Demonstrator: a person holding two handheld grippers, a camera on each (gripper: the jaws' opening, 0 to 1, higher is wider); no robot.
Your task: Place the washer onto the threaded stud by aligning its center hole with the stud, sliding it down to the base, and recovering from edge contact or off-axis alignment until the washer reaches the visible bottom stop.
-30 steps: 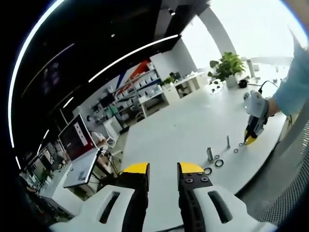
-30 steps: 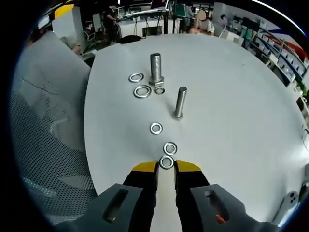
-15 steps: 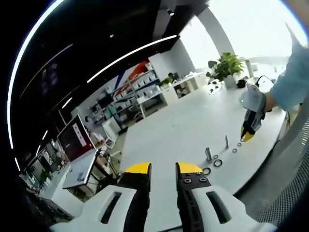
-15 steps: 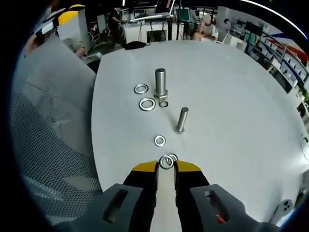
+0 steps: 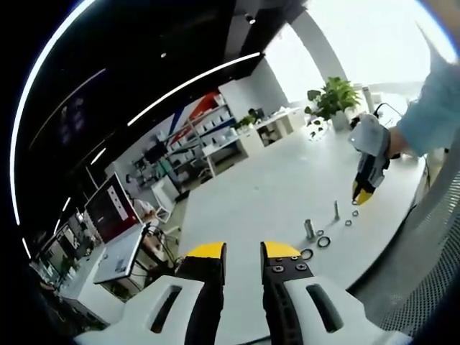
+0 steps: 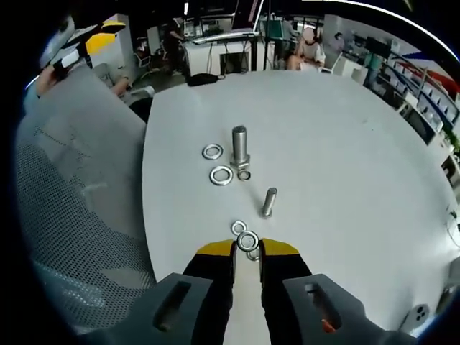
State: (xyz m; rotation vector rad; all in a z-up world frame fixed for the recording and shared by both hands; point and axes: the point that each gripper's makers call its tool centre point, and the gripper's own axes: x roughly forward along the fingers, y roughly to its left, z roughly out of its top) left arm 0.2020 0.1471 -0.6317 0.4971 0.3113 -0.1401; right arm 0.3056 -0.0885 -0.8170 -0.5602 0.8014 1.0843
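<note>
right gripper (image 6: 247, 246): my jaws nearly shut, pinching washer (image 6: 248, 240) by its rim, above tabletop (image 6: 345, 165)
washer: I judge light, stiff, slippery; edge grip only, hole clear
stud (image 6: 269, 202): ahead, upright
left gripper (image 5: 242, 253): jaws slightly apart, empty

Bright window glare, fisheye edges warped

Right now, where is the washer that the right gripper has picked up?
In the right gripper view, the washer sits pinched at the right gripper's yellow tips, low in the picture, just short of the thin stud, with loose washers lying close beside it.
</note>
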